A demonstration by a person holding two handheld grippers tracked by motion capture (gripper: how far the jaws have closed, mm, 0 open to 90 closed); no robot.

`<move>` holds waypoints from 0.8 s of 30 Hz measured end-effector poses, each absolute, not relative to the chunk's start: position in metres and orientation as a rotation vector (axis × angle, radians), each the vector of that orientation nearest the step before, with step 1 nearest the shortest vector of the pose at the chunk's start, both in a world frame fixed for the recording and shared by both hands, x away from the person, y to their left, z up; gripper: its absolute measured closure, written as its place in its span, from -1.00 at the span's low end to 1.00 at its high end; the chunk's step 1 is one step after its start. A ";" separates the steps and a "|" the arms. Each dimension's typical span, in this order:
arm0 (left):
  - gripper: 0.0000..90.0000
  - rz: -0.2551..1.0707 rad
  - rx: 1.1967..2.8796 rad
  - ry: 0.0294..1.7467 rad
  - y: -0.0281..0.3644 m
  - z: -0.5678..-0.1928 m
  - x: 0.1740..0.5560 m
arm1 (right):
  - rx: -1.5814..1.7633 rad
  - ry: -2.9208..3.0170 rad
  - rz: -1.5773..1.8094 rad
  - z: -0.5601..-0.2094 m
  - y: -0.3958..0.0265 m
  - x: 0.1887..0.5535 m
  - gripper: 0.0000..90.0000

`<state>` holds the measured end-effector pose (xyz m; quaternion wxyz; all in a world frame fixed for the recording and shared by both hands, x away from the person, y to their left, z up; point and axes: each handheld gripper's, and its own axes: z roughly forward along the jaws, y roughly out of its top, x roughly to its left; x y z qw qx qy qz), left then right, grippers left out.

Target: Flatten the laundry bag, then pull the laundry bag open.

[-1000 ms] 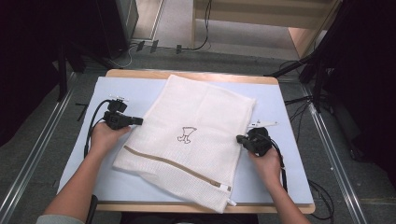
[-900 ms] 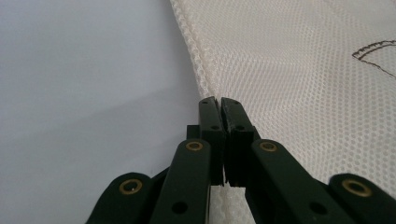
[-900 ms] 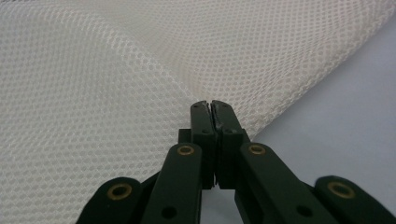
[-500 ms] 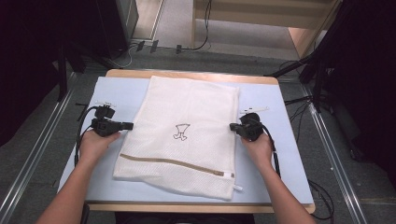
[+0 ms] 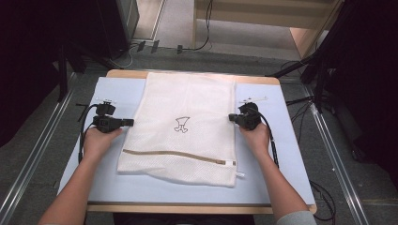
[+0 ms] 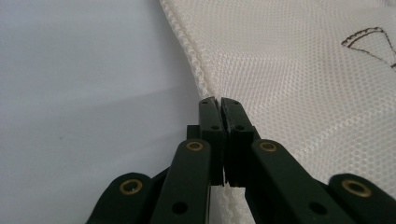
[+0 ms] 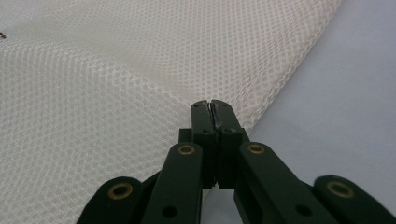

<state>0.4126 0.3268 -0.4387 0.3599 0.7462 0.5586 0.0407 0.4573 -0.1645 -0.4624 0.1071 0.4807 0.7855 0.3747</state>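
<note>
At the tabletop's (image 5: 281, 187) centre lay the white mesh bag (image 5: 187, 103), zipper toward 6 o'clock. The left gripper (image 5: 130, 122) at 9 o'clock and right gripper (image 5: 231, 117) at 3 o'clock met its edges, jaws closed, empty.

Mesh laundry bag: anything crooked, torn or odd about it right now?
Nothing stands out. The mesh laundry bag lies flat and roughly square on the blue mat, its zipper closed along the near end. The left gripper and right gripper, jaws shut, sit at its side edges.

mesh bag (image 5: 183, 126) on table (image 5: 281, 154) (flat), tools (image 5: 133, 122) flanking it
</note>
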 end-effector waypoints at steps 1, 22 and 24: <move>0.99 0.113 1.923 1.440 0.326 -0.439 0.414 | 1.426 2.300 1.118 -0.462 -0.164 0.460 1.00; 0.31 0.127 1.903 1.371 0.337 -0.418 0.396 | 1.418 2.306 1.184 -0.449 -0.165 0.464 0.40; 0.23 0.117 1.907 1.351 0.335 -0.414 0.394 | 1.407 2.308 1.202 -0.447 -0.166 0.462 0.37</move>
